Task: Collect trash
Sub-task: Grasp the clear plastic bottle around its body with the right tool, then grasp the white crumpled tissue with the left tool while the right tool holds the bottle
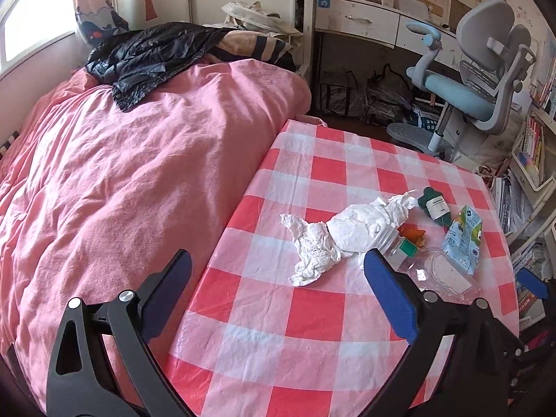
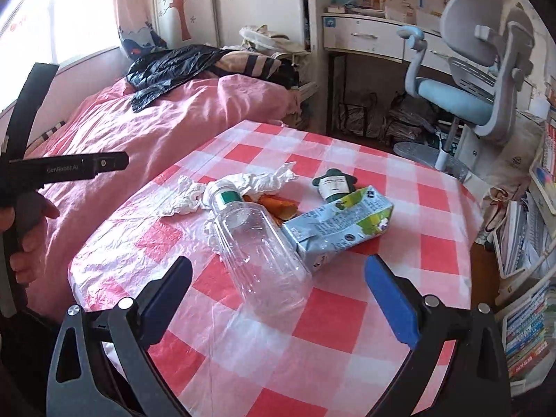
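Trash lies on the red-and-white checked table (image 1: pixel 323 316) (image 2: pixel 333 319): crumpled white tissue (image 1: pixel 333 239) (image 2: pixel 250 182), a clear plastic bottle (image 1: pixel 441 274) (image 2: pixel 260 253) on its side, a crushed blue-green drink carton (image 1: pixel 464 236) (image 2: pixel 344 224), a small dark green bottle (image 1: pixel 436 206) (image 2: pixel 333 182) and orange peel (image 1: pixel 411 232) (image 2: pixel 278 205). My left gripper (image 1: pixel 278 281) is open and empty, just short of the tissue. My right gripper (image 2: pixel 278 288) is open and empty, its jaws on either side of the clear bottle's base. A black trash bag (image 1: pixel 149 55) (image 2: pixel 173 69) lies on the bed.
A bed with a pink quilt (image 1: pixel 121 173) (image 2: pixel 146 128) runs along the table's left side. A grey-blue desk chair (image 1: pixel 479 80) (image 2: pixel 469 80), a white desk (image 1: pixel 365 21) and bookshelves (image 2: pixel 531 312) stand behind and right. The left gripper's handle (image 2: pixel 69 168) shows in the right wrist view.
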`<state>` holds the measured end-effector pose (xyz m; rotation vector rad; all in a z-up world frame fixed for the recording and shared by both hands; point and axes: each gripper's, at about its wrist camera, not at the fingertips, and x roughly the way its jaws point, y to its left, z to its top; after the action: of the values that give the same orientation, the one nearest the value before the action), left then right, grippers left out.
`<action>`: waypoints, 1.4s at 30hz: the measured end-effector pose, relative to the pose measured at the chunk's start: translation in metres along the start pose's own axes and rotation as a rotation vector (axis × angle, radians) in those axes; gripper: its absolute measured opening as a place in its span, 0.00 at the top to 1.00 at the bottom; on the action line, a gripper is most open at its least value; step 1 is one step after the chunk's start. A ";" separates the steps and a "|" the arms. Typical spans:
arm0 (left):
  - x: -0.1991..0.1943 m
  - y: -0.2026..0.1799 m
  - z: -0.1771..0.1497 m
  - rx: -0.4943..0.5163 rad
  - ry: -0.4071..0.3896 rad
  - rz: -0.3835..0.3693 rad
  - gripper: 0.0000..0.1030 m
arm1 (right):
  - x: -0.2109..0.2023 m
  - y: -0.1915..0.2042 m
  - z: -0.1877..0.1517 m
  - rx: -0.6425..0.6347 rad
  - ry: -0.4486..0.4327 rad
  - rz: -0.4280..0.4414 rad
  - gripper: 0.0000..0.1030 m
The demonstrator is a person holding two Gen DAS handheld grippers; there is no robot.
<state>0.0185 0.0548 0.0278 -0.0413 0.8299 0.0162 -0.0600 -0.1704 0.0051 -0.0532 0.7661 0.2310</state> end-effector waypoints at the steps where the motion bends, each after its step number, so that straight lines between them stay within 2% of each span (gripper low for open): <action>1: 0.002 0.003 0.002 -0.010 0.005 -0.003 0.07 | 0.007 0.004 0.002 -0.020 0.015 0.009 0.08; 5: 0.003 0.007 0.010 -0.013 0.003 -0.008 0.07 | 0.034 0.014 0.007 -0.058 0.080 0.042 0.08; 9: 0.010 0.018 0.024 0.002 -0.010 0.043 0.07 | 0.043 0.025 0.009 -0.074 0.132 0.150 0.08; 11: 0.020 0.030 0.028 -0.050 0.017 0.049 0.07 | 0.044 0.031 0.011 -0.098 0.131 0.166 0.08; 15: 0.035 0.044 0.030 -0.195 0.087 -0.063 0.07 | 0.057 0.033 0.016 -0.105 0.141 0.125 0.08; 17: 0.040 0.037 0.029 -0.168 0.093 -0.057 0.07 | 0.063 0.035 0.016 -0.112 0.154 0.118 0.08; 18: 0.042 0.032 0.028 -0.142 0.095 -0.042 0.07 | 0.064 0.035 0.015 -0.112 0.167 0.131 0.12; 19: 0.044 0.027 0.027 -0.120 0.098 -0.035 0.07 | 0.066 0.035 0.013 -0.097 0.190 0.183 0.18; 20: 0.045 0.024 0.025 -0.111 0.103 -0.038 0.07 | 0.068 0.035 0.011 -0.088 0.219 0.226 0.31; 21: 0.045 0.022 0.025 -0.107 0.105 -0.046 0.07 | 0.071 0.038 0.007 -0.098 0.244 0.238 0.36; 23: 0.044 0.017 0.024 -0.096 0.100 -0.048 0.07 | 0.070 0.042 0.004 -0.130 0.248 0.208 0.36; 26: 0.050 0.007 0.020 -0.053 0.099 -0.019 0.07 | 0.066 0.037 0.006 -0.091 0.226 0.192 0.45; 30: 0.078 -0.006 0.012 0.010 0.136 0.040 0.07 | 0.053 0.028 0.005 -0.054 0.212 0.238 0.47; 33: 0.101 -0.015 0.003 0.049 0.183 0.048 0.08 | 0.041 0.026 -0.002 -0.102 0.225 0.254 0.47; 37: 0.118 -0.027 -0.002 0.098 0.187 0.057 0.13 | 0.024 0.013 -0.023 -0.148 0.268 0.260 0.47; 39: 0.126 -0.033 -0.004 0.113 0.186 0.052 0.20 | 0.023 0.005 -0.030 -0.131 0.280 0.257 0.46; 40: 0.130 -0.035 -0.006 0.118 0.189 0.047 0.26 | 0.025 0.004 -0.031 -0.125 0.275 0.239 0.46; 42: 0.130 -0.036 -0.007 0.093 0.168 -0.016 0.44 | 0.029 0.003 -0.030 -0.114 0.273 0.217 0.45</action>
<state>0.1024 0.0184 -0.0718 0.0384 0.9975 -0.0418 -0.0613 -0.1656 -0.0369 -0.1112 1.0309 0.4806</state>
